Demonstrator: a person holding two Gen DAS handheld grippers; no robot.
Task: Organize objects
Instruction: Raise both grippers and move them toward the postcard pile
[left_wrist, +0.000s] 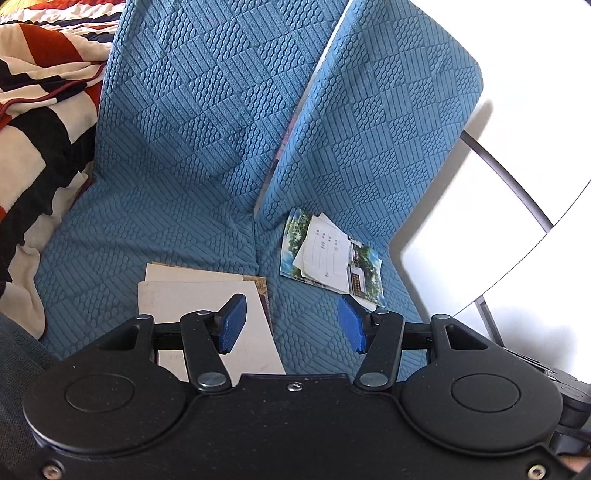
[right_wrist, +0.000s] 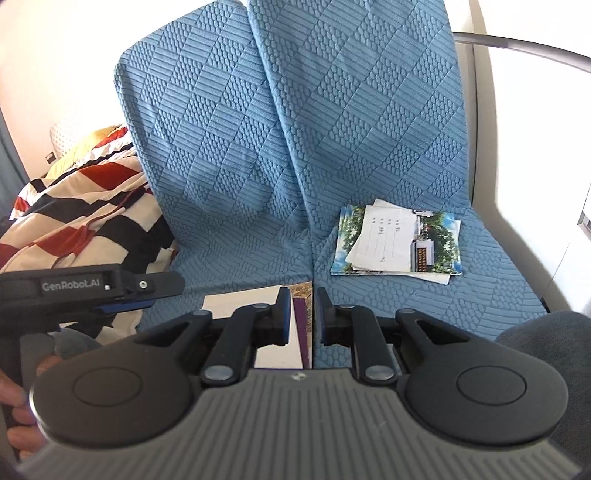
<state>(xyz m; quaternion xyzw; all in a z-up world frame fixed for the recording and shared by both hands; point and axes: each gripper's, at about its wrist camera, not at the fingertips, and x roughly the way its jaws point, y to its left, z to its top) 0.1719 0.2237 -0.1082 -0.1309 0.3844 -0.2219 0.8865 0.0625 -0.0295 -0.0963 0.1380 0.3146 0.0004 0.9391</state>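
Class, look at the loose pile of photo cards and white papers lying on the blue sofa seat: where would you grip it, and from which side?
Grip the pile of photo cards and white papers at its near edge, coming in low from the front. It lies flat on the blue textured sofa seat, and its sheets overhang unevenly there, probably giving the pads a lip. The back cushion blocks the far side.

On the sofa seat (right_wrist: 229, 258) two paper stacks lie well apart. From the right wrist view, the cards (right_wrist: 397, 243) sit at one o'clock, the booklets (right_wrist: 273, 332) at six under the gripper, across the cushion seam. The blanket (right_wrist: 74, 214) lies at nine, against the backrest (right_wrist: 295, 110) at twelve.
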